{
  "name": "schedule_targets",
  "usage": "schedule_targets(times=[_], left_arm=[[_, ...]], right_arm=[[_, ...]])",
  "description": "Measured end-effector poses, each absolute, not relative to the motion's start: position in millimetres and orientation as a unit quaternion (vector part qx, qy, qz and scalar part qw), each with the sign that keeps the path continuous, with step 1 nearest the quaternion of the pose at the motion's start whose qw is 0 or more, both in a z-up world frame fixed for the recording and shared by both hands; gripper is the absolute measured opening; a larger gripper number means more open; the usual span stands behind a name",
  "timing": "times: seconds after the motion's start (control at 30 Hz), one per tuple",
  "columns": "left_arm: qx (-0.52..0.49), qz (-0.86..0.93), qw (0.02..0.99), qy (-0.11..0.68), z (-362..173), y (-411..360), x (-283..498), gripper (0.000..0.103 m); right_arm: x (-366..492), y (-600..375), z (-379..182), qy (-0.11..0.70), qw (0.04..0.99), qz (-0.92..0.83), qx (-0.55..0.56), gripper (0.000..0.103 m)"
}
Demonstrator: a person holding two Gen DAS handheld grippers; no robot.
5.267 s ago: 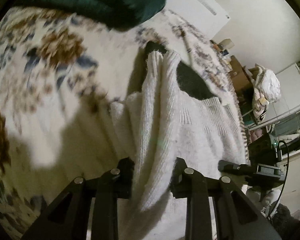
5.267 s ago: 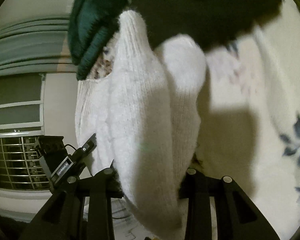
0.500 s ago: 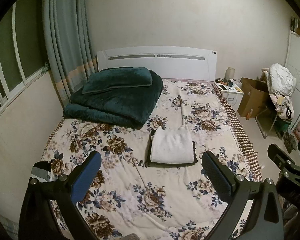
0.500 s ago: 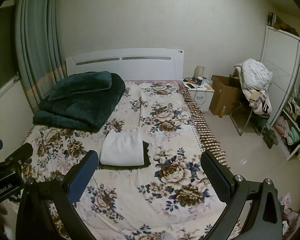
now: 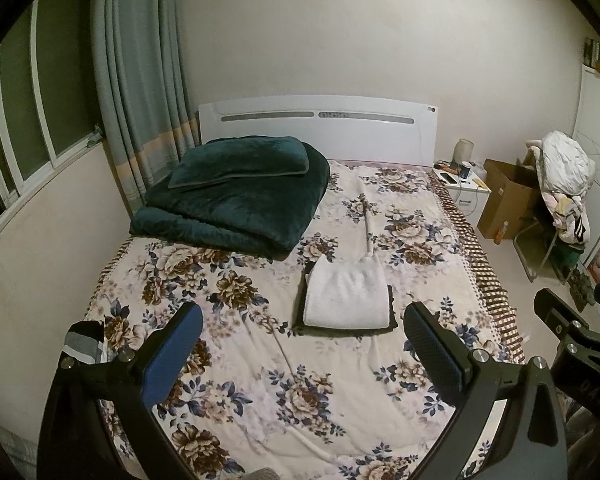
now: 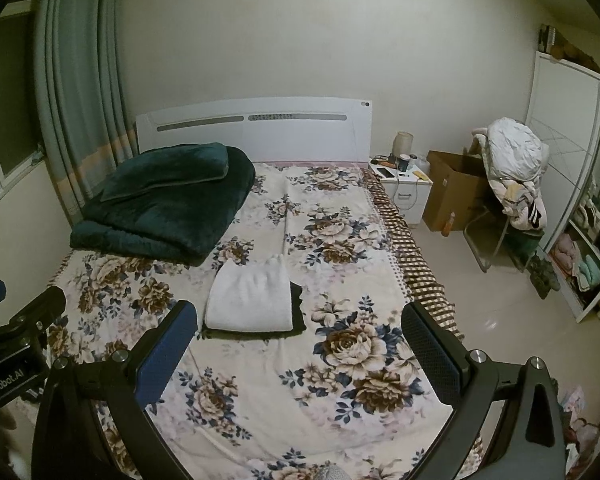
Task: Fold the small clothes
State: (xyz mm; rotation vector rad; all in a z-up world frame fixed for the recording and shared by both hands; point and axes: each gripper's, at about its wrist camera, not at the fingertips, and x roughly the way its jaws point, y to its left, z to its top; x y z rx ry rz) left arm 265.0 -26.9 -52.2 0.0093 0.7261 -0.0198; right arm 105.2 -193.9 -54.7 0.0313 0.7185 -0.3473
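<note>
Pale walls close off a bedroom where a bed (image 5: 340,400) with a floral cover fills most of both views, its white headboard (image 5: 320,128) against the far wall. On the cover, near the middle of the bed, lies the white knit garment (image 5: 346,298), folded into a neat rectangle and resting on top of a folded dark garment (image 5: 392,320) whose edges show along its near and right sides. Toward the headboard on the window side sits a folded dark green blanket (image 5: 236,204) with a matching pillow (image 5: 240,162) on top, well apart from the white piece. Grey-green curtains (image 5: 136,72) hang beside the window. On the far side of the bed stand a white nightstand (image 6: 408,188), a cardboard box (image 6: 452,196) and a chair piled with clothes (image 6: 516,168). Both tongs hover above the near end of the bed, well clear of the clothes. The left tongs (image 5: 300,344) are spread wide with nothing between the pads, and the right tongs (image 6: 300,344) are likewise released and empty, the folded stack seen between their fingers.
</note>
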Motion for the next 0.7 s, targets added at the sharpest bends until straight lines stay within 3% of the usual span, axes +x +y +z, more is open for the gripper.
schedule_targets(times=[0.7], left_arm=[[0.004, -0.009, 0.936, 0.352, -53.7, -26.2, 260.7, 0.103]], right_arm=[[100.0, -190.4, -55.4, 0.347, 0.922, -0.171, 0.015, 0.103]])
